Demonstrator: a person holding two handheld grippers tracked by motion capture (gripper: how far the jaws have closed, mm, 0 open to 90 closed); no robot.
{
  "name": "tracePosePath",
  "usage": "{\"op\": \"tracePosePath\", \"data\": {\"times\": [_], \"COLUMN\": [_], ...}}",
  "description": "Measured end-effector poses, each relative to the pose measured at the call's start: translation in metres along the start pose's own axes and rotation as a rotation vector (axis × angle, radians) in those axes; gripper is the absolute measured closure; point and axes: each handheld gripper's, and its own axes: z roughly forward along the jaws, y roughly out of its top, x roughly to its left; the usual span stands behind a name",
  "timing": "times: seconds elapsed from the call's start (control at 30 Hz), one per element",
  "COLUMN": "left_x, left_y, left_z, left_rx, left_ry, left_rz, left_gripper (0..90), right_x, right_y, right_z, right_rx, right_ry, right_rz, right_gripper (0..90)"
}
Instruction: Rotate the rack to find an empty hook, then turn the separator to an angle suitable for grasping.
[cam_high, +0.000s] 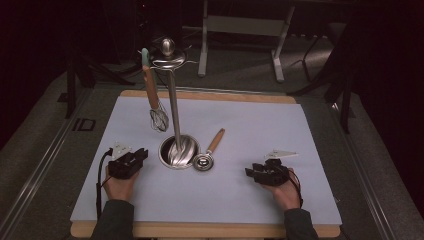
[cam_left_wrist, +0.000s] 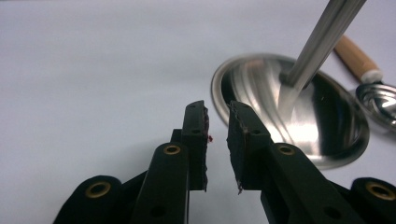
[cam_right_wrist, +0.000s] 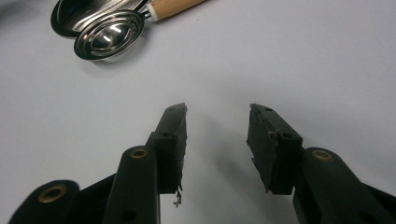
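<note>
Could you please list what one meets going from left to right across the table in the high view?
left gripper → whisk → stand's round base → measuring spoon with wooden handle → right gripper

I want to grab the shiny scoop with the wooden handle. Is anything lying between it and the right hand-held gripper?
No. In the right gripper view, bare white table cover lies between the right hand-held gripper and the scoop.

One mark legible: "ID", pale letters on dark floor (cam_high: 60, 140), left of table (cam_high: 210, 230). No other txt.
</note>
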Motion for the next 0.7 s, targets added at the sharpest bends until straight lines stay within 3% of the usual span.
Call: {"op": "tracePosePath", "data": {"times": [0.17,0.4,0.5,0.7], "left_x": [0.001,-0.001,-0.002,0.000], "left_y": [-0.008,-0.009,-0.010,-0.011], "left_z": [0.003,0.003,0.002,0.000], "left_rx": [0.011,0.008,-0.002,-0.027], "left_ry": [0.007,0.011,0.011,0.001], "left_rz": [-0.012,0.009,0.021,0.002], "left_gripper": [76.9,75.8,74.4,73.7], "right_x": [0.001,0.003,0.005,0.012], "right_y": [0.000,0.001,0.002,0.007], "right_z": [0.001,0.003,0.004,0.008], "right_rx": [-0.001,0.005,0.005,0.004], "right_ry": [0.002,0.004,0.005,0.000], "right_rz": [0.001,-0.005,-0.014,-0.036], "right_gripper": [56.4,56.4,56.6,57.5]}}
